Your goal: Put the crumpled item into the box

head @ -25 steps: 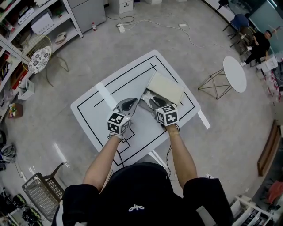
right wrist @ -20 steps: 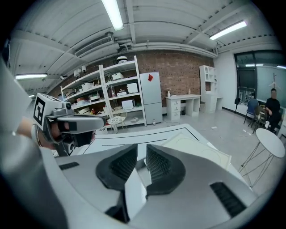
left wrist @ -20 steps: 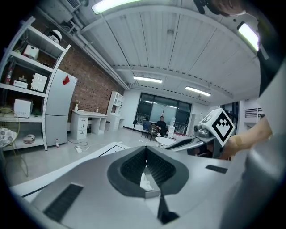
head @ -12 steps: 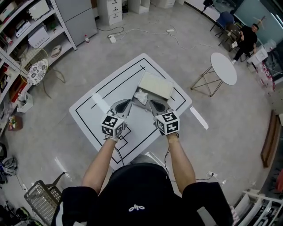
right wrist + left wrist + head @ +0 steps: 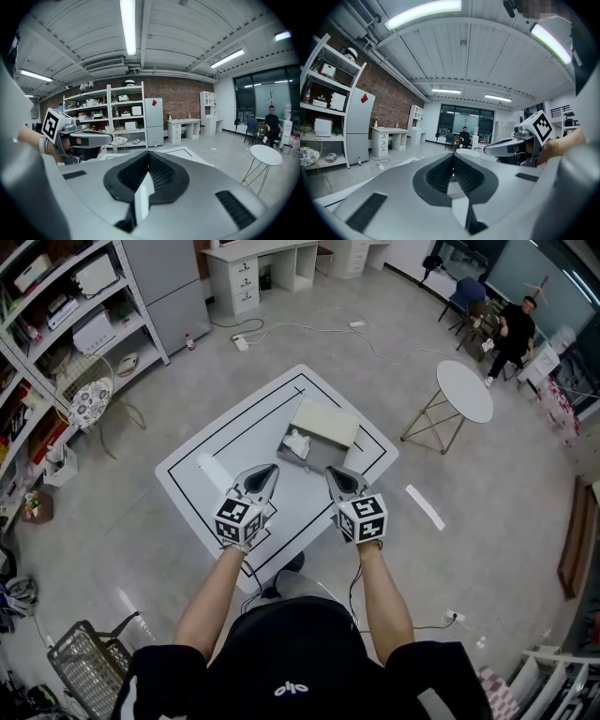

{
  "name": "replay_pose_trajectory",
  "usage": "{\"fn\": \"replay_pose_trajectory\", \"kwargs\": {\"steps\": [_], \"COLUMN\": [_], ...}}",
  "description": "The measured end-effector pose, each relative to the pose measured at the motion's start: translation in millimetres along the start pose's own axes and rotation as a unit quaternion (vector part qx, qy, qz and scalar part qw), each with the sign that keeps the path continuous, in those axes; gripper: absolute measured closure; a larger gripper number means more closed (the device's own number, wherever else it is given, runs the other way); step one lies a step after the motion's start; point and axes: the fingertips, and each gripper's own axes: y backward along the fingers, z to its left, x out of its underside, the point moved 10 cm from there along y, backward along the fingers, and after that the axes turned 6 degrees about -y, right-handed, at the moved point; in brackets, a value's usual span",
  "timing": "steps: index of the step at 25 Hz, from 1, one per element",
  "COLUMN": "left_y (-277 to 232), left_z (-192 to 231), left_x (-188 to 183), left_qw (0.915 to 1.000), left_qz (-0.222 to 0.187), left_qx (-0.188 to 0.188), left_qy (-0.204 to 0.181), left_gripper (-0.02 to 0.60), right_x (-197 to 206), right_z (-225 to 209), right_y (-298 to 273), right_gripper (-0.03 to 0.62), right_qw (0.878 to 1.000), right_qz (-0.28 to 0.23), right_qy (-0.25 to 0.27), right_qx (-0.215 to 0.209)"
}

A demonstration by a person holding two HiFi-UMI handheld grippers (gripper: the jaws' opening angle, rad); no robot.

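— Left tool (image 5: 452, 158), status?
— Pressed together, nothing between its jaws. Held over the near part of the surface (image 5: 230, 437), apart from the box.
— Crumpled item?
— White lump (image 5: 298, 442), apparently lying inside the box (image 5: 328, 423) at its left end. It is small in the head view, so I can't swear it sits below the rim.
— Handling?
— Judged paper or tissue: light, soft, springy, not fragile. Pinch across the bulk, not a loose corner, which could tear or unfold.
— Right tool (image 5: 149, 155)?
— Closed too, empty. Level with the left tool, just short of the box's near side.
— Writing?
— None legible on box or crumpled item. Only black-and-white square patterns on the marker cubes (image 5: 364, 518).
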Motion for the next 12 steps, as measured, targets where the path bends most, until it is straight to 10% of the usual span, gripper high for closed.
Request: {"fn": "replay_pose_trajectory", "kwargs": {"steps": [12], "left_y": [52.6], "left_z": [-55.9], "left_x": [-13.2], "left_qw": [0.9996], "left_qz": [-0.015], "left_qx": [-0.006], "left_qy": [-0.023], "left_gripper": [0.574], "right_x": [16.3], "right_z": [34.8], "right_y": [66.2], "right_gripper": [0.585], "right_qw": [1.000], "right_qz": [-0.026], "right_qy": [0.006], "right_qx": [-0.003]}}
